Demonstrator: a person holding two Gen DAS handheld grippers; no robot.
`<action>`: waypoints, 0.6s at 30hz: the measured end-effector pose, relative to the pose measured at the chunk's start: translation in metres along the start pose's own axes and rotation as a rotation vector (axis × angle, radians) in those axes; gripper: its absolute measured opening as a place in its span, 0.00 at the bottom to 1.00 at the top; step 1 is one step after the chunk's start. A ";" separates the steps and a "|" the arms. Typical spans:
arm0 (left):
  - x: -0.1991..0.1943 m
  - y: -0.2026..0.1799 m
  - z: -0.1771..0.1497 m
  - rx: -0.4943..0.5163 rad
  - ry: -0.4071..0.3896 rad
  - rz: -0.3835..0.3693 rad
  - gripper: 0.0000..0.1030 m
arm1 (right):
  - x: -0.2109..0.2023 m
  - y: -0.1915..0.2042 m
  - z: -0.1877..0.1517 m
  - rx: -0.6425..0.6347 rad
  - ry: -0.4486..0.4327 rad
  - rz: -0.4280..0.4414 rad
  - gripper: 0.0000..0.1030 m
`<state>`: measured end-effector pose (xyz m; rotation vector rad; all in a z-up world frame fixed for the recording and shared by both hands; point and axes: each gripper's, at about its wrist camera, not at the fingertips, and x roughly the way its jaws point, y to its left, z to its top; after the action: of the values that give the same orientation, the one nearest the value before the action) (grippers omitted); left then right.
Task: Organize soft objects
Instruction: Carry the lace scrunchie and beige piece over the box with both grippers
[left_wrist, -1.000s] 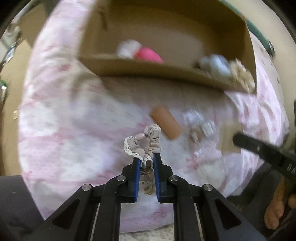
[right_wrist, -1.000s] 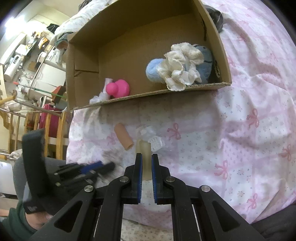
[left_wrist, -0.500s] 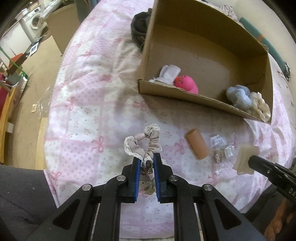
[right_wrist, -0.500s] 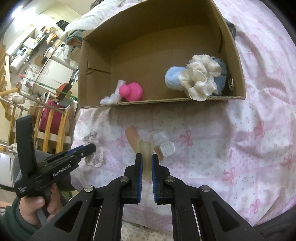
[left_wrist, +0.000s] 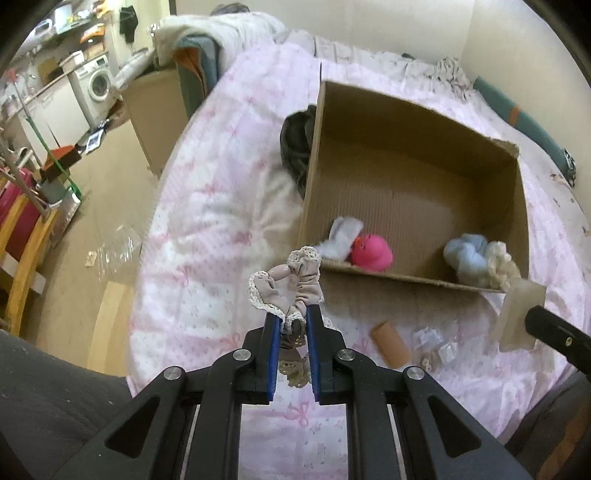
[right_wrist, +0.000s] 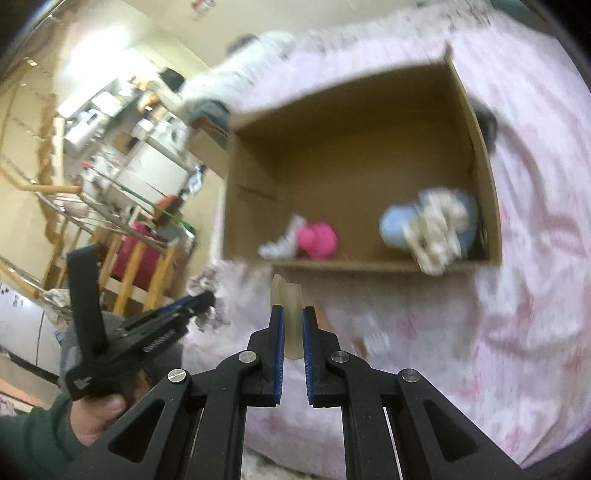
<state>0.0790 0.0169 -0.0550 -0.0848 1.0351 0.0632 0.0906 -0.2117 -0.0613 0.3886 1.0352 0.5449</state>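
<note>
My left gripper is shut on a beige lace-trimmed scrunchie and holds it above the pink bedspread, in front of the cardboard box. My right gripper is shut on a pale cream sponge, also lifted before the box; the sponge also shows in the left wrist view. Inside the box lie a pink plush, a white soft item, a blue fluffy item and a cream scrunchie.
On the pink bedspread in front of the box lie a tan cylinder and small clear packets. A dark garment lies left of the box. The floor drops off at the left with furniture beyond.
Both grippers have risen and tilted up with their loads, so the box interior and the room show more. The right wrist view is now motion-blurred.
</note>
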 end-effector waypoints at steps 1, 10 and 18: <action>-0.002 0.000 0.001 0.000 -0.010 0.001 0.12 | -0.003 0.002 0.001 -0.010 -0.017 0.001 0.10; -0.043 -0.010 0.037 0.014 -0.111 -0.057 0.12 | -0.049 0.004 0.012 0.001 -0.221 0.033 0.10; -0.047 -0.012 0.075 0.049 -0.156 -0.061 0.12 | -0.071 -0.018 0.040 0.082 -0.279 0.031 0.10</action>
<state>0.1203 0.0122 0.0241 -0.0660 0.8766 -0.0109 0.1017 -0.2696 -0.0033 0.5383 0.7847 0.4616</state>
